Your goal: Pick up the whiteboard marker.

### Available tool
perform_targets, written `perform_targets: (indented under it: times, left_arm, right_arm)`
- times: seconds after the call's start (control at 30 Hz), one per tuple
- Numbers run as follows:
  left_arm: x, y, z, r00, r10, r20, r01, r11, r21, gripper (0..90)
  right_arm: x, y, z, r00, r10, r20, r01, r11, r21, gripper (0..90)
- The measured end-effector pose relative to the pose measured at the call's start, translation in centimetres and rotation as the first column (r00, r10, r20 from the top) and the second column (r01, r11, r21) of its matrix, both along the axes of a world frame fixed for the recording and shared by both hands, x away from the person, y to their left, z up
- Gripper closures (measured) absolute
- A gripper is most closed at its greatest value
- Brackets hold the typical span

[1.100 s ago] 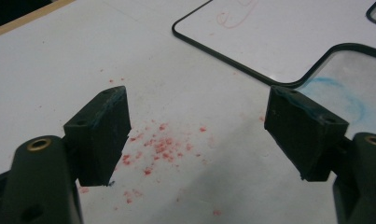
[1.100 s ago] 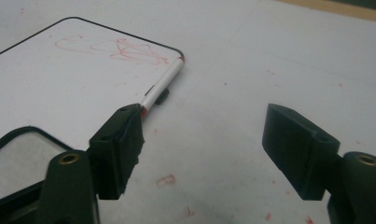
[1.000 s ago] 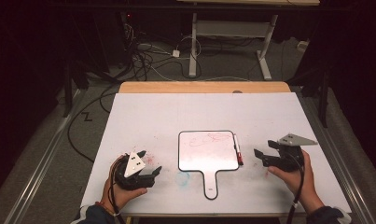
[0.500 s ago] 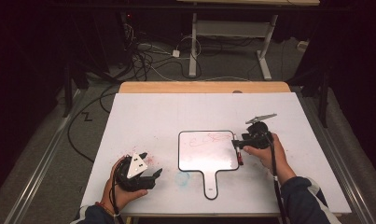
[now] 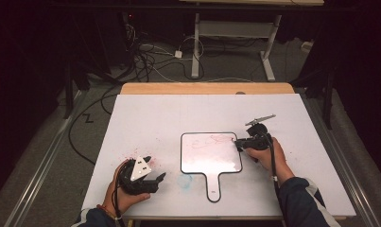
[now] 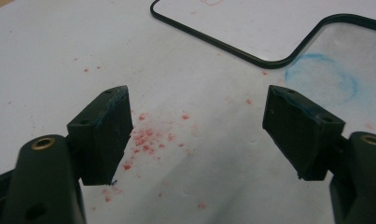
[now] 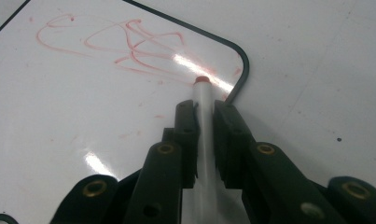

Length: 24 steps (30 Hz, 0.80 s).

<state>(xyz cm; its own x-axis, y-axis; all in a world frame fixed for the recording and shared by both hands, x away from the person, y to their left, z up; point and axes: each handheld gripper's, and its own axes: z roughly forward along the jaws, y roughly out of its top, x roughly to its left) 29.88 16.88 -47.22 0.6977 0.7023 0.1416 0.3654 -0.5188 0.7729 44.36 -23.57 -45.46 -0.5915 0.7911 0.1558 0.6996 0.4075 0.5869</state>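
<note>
A small whiteboard paddle [image 5: 211,161] with a black rim and a handle lies at the table's middle, with a red scribble [image 5: 209,140] near its top. My right gripper [image 5: 238,142] is at the board's upper right corner. Its jaws have just been closing and now stand shut on a white marker [image 7: 203,95] with a red tip, which points at the board [image 7: 83,102] by the red scribble [image 7: 129,46]. My left gripper [image 5: 156,179] rests at the front left, open, with nothing between its jaws [image 6: 197,100]; the board's corner [image 6: 269,28] lies beyond it.
Red specks [image 6: 148,135] dot the white table [image 5: 178,118] under the left gripper. A blue smudge [image 5: 184,179] marks the tabletop left of the board's handle. The far edge is bare wood [image 5: 207,88]. Cables [image 5: 150,61] and desk legs are on the floor beyond.
My right hand moved left from the table's right side to the board's right edge, and its jaws shut on the marker. The left hand stayed where it was.
</note>
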Motion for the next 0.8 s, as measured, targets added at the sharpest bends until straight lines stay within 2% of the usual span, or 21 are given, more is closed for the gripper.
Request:
perform_targets:
  times: [0.17,0.27,0.3,0.33,0.37,0.43,0.47,0.5,0.53,0.6,0.63,0.67,0.7,0.73,0.77,0.8]
  left_arm:
    - [0.0,-0.1,0.1,1.0000,-0.003,-0.002,0.003,1.0000,-0.004,23.2]
    - [0.3,-0.3,0.2,0.9997,-0.009,-0.023,0.008,0.9995,-0.030,23.2]
    - [0.6,-0.7,0.5,0.9996,-0.009,-0.028,0.007,0.9985,-0.054,23.2]
    - [0.6,-0.7,0.5,0.9996,-0.009,-0.028,0.007,0.9985,-0.054,23.4]
    - [1.2,-1.5,1.4,0.9991,-0.015,-0.039,0.010,0.9914,-0.130,23.9]
    - [1.8,-2.5,2.4,0.9982,-0.046,-0.039,0.037,0.9777,-0.207,24.8]
    - [1.9,-3.1,2.8,0.9980,-0.053,-0.034,0.044,0.9736,-0.224,25.3]
    - [2.1,-3.8,3.1,0.9975,-0.065,-0.029,0.056,0.9673,-0.247,25.3]
    - [2.4,-4.6,3.5,0.9958,-0.086,-0.033,0.074,0.9605,-0.268,25.8]
    - [2.6,-6.5,4.1,0.9922,-0.123,-0.021,0.112,0.9537,-0.279,27.3]
    - [2.8,-7.6,4.4,0.9893,-0.145,-0.017,0.133,0.9458,-0.296,27.4]
    - [2.9,-8.5,4.6,0.9869,-0.160,-0.018,0.148,0.9420,-0.301,27.9]
    - [2.7,-10.2,4.4,0.9938,-0.110,-0.021,0.089,0.8939,-0.439,28.9]
    - [3.1,-10.0,4.8,0.9837,-0.180,-0.008,0.168,0.9353,-0.311,29.6]
    - [3.2,-10.8,4.9,0.9821,-0.188,-0.015,0.174,0.9334,-0.314,29.6]
    - [3.3,-11.6,5.0,0.9804,-0.196,-0.022,0.179,0.9312,-0.317,29.6]
  right_arm:
    - [-0.4,0.2,0.2,0.9994,0.006,0.033,-0.005,0.9996,-0.026,81.2]
    - [-1.3,0.3,1.2,0.9965,0.010,0.083,-0.011,0.9997,0.022,81.2]
    - [-1.6,0.4,1.6,0.9950,0.010,0.099,-0.014,0.9992,0.036,81.2]
    - [-1.8,0.5,1.9,0.9935,0.010,0.114,-0.015,0.9988,0.047,81.2]
    - [-2.3,0.7,2.5,0.9901,0.021,0.139,-0.032,0.9968,0.073,81.2]
    - [-3.2,1.1,3.3,0.9824,0.038,0.183,-0.057,0.9931,0.102,81.2]
    - [-3.7,1.4,3.8,0.9769,0.046,0.209,-0.072,0.9903,0.118,81.3]
    - [-4.1,1.5,4.1,0.9739,0.051,0.221,-0.080,0.9886,0.127,81.3]
    - [-4.6,1.8,4.5,0.9674,0.060,0.246,-0.099,0.9839,0.149,81.4]
    - [-5.5,2.2,5.2,0.9602,0.070,0.270,-0.123,0.9745,0.187,81.4]
    - [-5.7,2.4,5.3,0.9572,0.073,0.280,-0.132,0.9709,0.200,81.4]
    - [-6.2,2.7,5.6,0.9497,0.081,0.303,-0.152,0.9641,0.218,81.4]
    - [-6.6,3.0,5.7,0.9463,0.083,0.312,-0.157,0.9629,0.219,81.4]
    - [-6.8,3.1,5.9,0.9438,0.088,0.318,-0.167,0.9594,0.228,81.4]
    - [-7.1,3.3,6.0,0.9396,0.090,0.330,-0.180,0.9510,0.252,81.4]
    - [-7.5,3.6,6.0,0.9367,0.088,0.339,-0.183,0.9486,0.258,81.4]
